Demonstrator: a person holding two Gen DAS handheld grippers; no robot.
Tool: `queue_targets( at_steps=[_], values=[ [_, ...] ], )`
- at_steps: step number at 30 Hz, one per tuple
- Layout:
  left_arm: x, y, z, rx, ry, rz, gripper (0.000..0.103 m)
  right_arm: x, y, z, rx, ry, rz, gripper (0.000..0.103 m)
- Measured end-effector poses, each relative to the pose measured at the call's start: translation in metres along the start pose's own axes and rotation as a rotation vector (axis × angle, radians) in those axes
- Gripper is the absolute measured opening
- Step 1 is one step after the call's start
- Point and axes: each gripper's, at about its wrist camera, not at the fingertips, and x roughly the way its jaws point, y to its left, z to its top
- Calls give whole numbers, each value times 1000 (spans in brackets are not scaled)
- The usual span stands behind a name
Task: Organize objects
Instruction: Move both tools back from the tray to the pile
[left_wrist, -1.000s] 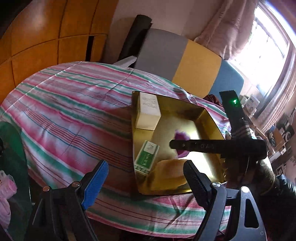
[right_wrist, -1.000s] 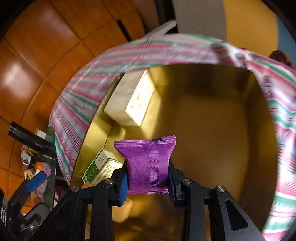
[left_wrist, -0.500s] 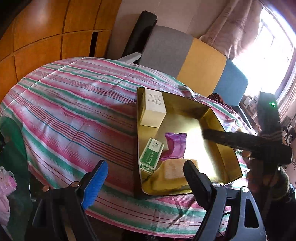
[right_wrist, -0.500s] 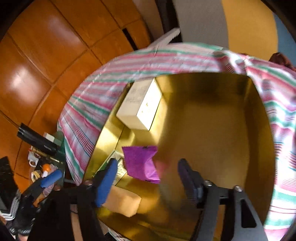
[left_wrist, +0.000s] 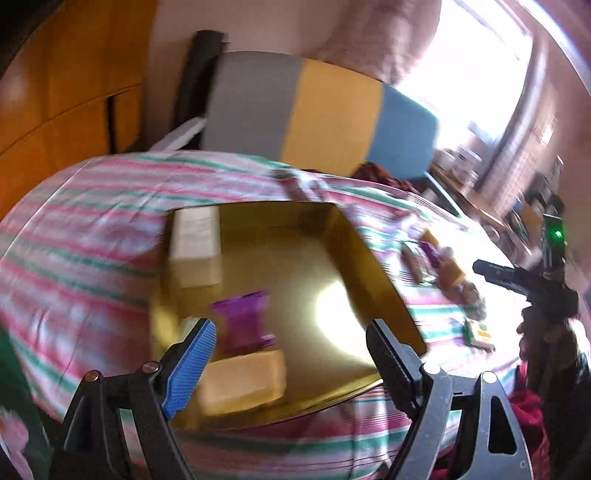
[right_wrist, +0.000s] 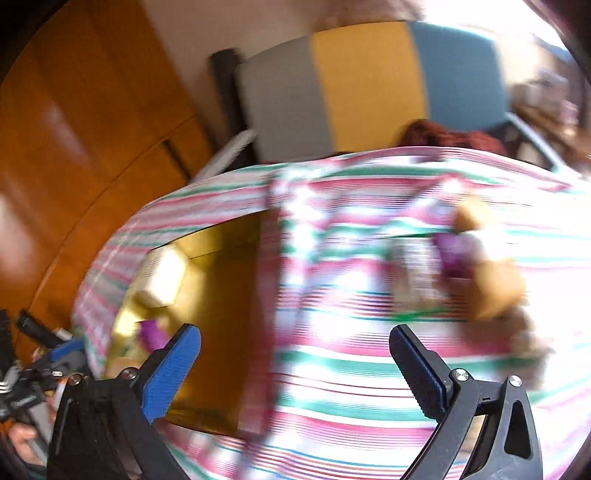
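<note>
A gold tray (left_wrist: 354, 243) sits on the striped tablecloth (left_wrist: 85, 236). In it lie a white box (left_wrist: 195, 236), a purple packet (left_wrist: 245, 319) and a yellow block (left_wrist: 243, 380). My left gripper (left_wrist: 291, 336) hangs open over the tray's near edge, nothing between its fingers. My right gripper (right_wrist: 295, 343) is opening wide and empty above the cloth, right of the tray (right_wrist: 221, 295). Blurred loose items (right_wrist: 480, 273), purple and tan, lie on the cloth ahead of it. The right gripper's body (left_wrist: 524, 284) shows at the right of the left wrist view.
A grey, yellow and blue chair back (left_wrist: 325, 114) stands behind the table. Wooden panelling (left_wrist: 66, 85) fills the left. A bright window (left_wrist: 476, 74) and cluttered shelf are at the right. More small items (left_wrist: 443, 269) lie on the cloth right of the tray.
The right gripper let go of the purple packet into the tray, opened fully and swung away to the right over the cloth. The left gripper shifted nearer the tray, still open.
</note>
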Motion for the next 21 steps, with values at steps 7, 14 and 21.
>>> queue_targets(
  at_steps=[7,14,21],
  values=[
    [31,-90,34,180,44,-60,85,-48,-130,1,209,-94,-200,103],
    [97,-174,62,302,142,-50,85,-60,-214,-25,506,-139,-243,103],
    [187,-224,69,324,290,-37,85,-64,-219,-26,560,-163,-152,103]
  ],
)
